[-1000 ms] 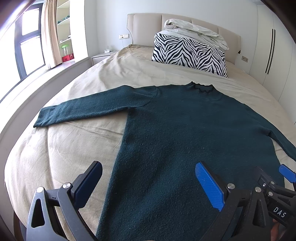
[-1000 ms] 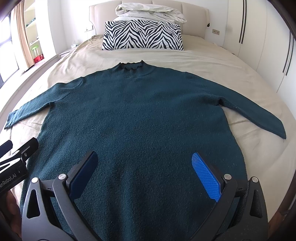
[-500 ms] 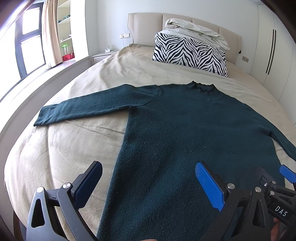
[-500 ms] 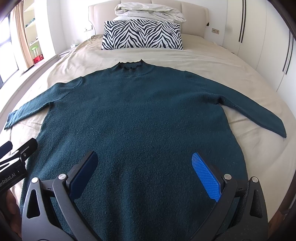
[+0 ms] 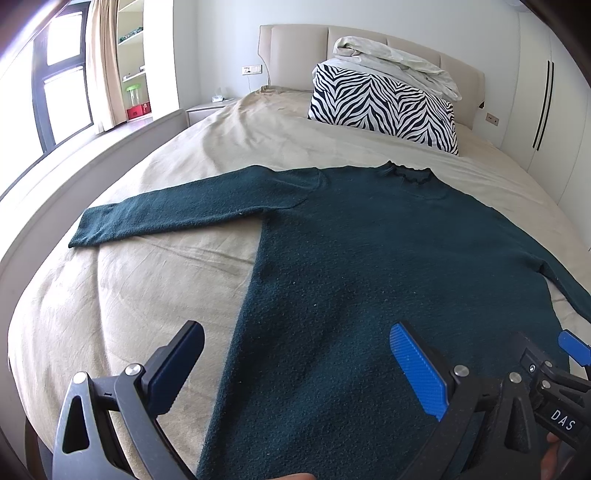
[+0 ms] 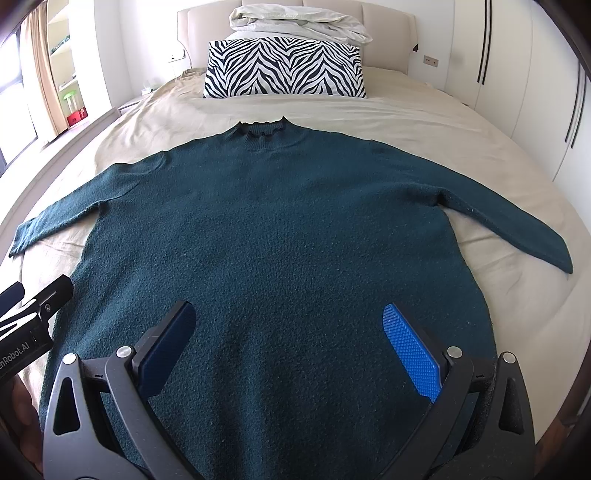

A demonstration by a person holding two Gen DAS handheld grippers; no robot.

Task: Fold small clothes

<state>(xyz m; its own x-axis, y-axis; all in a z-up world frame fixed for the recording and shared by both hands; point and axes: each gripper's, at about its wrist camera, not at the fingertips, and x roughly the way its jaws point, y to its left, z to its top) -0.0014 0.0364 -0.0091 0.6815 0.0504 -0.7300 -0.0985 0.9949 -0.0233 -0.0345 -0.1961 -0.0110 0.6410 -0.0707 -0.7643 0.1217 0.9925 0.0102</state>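
A dark green sweater [image 6: 288, 229] lies flat and spread out on the bed, collar toward the headboard, both sleeves stretched out sideways. It also shows in the left wrist view [image 5: 369, 266]. My left gripper [image 5: 295, 354] is open and empty, hovering over the sweater's lower left edge. My right gripper [image 6: 288, 339] is open and empty, above the middle of the sweater's lower part. The right gripper's body [image 5: 546, 384] shows at the lower right of the left wrist view; the left gripper's body [image 6: 26, 328] shows at the left of the right wrist view.
The bed has a beige sheet [image 6: 424, 118]. A zebra-striped pillow [image 6: 284, 70] with a folded pale duvet [image 6: 299, 18] on it stands at the headboard. A window and shelves are on the left, white wardrobes [image 6: 524, 74] on the right.
Both grippers stay open. The left wrist view has shifted very slightly; the sweater has not moved.
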